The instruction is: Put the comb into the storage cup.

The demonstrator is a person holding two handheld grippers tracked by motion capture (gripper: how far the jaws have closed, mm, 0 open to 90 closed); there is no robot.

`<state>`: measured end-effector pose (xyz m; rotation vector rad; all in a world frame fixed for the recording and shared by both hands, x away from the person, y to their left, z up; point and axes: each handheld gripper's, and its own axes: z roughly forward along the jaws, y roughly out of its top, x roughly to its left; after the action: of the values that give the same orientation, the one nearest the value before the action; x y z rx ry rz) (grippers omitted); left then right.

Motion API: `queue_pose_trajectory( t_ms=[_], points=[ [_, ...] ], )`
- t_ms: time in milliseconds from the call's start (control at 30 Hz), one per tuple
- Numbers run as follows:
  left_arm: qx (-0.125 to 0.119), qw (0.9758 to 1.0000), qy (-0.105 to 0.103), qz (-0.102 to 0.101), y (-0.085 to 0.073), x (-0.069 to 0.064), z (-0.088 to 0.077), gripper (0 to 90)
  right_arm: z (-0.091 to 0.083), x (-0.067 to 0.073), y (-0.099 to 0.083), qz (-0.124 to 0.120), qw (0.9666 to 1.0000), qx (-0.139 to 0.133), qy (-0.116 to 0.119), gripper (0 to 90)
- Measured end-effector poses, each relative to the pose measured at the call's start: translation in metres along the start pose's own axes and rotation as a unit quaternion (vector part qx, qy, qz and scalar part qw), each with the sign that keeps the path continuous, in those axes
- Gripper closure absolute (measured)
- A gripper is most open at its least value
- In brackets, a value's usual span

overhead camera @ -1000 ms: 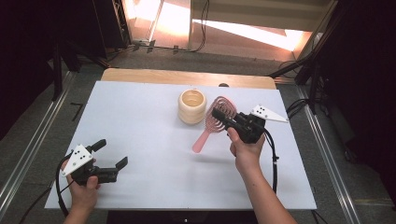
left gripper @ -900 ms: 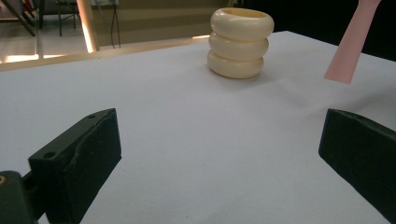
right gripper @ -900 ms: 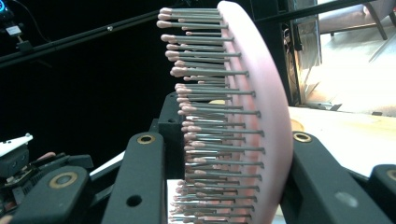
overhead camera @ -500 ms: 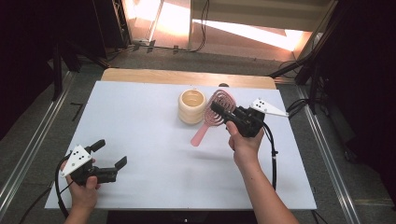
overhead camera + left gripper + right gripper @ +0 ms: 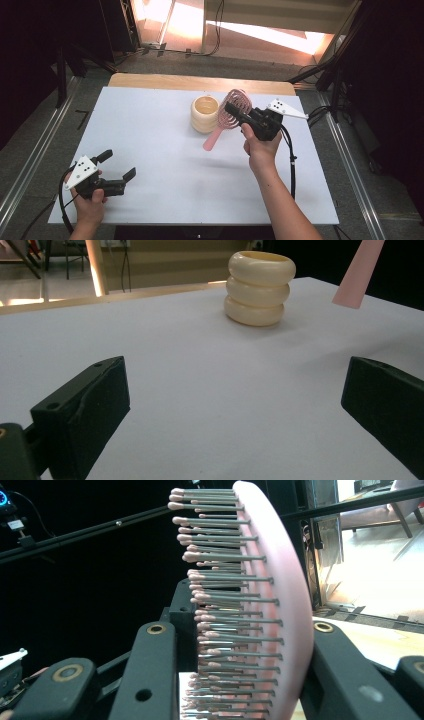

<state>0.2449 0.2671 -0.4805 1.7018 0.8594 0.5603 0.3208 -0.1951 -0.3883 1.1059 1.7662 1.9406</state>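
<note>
a white table top (image 5: pixel 165 135) is seen from the high view, with a strip of bare wood (image 5: pixel 200 82) along its far edge; every place below is given against the cream cup. the cream cup (image 5: pixel 205 114) is made of three stacked ring-like bulges and is set upright on the white surface, toward the far middle of it; in the left gripper view the cream cup (image 5: pixel 260 287) is seen ahead and a little to the right, well apart from the black jaws in the foreground. the right gripper (image 5: pixel 235 111) is held just to the right of the cup by the person's right hand (image 5: pixel 260 150), with a cable (image 5: pixel 291 160) trailed back along the forearm. its jaws are closed on the head of a pink hairbrush (image 5: pixel 232 112): in the right gripper view the pink hairbrush (image 5: pixel 280 610) is shown clamped between the two jaws, with its bristles pointed to the left of that view and its smooth back against the right-hand jaw. the brush head is raised beside the cup's right side, and its handle is slanted down toward the near side of the cup; whether the handle tip is touching the surface cannot be told. the left gripper (image 5: pixel 117 167) is held by the left hand (image 5: pixel 90 200) well apart from the cup, toward the near left corner of the table top, and its jaws are spread wide with nothing between them.
</note>
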Motion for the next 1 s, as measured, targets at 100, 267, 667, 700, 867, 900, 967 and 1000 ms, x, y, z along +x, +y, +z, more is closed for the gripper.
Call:
queue_pose_trajectory(
  t_ms=[100,267,667,700,867,900,967,1000],
  points=[
    [0.001,1.0,0.0,0.0,0.0,0.0,0.0,0.0,0.002,-0.001,0.0,0.001,1.0,0.0,-0.002,63.0],
    [0.001,1.0,0.001,0.0,0.0,0.001,0.0,0.0,0.004,-0.003,0.003,0.001,1.0,0.0,-0.004,63.0],
    [-0.001,1.0,0.0,-0.002,0.0,0.001,-0.001,0.0,0.007,-0.007,0.012,-0.001,0.9999,-0.009,-0.009,63.0],
    [-0.001,1.0,0.0,-0.003,0.0,0.001,-0.001,0.0,0.007,-0.007,0.013,-0.001,0.9999,-0.01,-0.01,63.0],
    [-0.001,1.0,0.0,-0.003,0.0,0.001,-0.001,0.0,0.009,-0.009,0.018,-0.003,0.9998,-0.014,-0.011,63.0],
    [-0.001,1.0,0.0,-0.003,0.0,0.001,-0.001,0.0,0.009,-0.009,0.019,-0.002,0.9998,-0.014,-0.011,63.0],
    [-0.001,1.0,-0.001,-0.003,0.0,0.001,-0.001,0.0,0.01,-0.01,0.021,-0.005,0.9998,-0.015,-0.011,63.0],
    [-0.002,1.0,-0.001,-0.003,0.0,0.001,-0.001,0.0,0.011,-0.01,0.021,-0.004,0.9998,-0.016,-0.011,63.0]
  ],
)
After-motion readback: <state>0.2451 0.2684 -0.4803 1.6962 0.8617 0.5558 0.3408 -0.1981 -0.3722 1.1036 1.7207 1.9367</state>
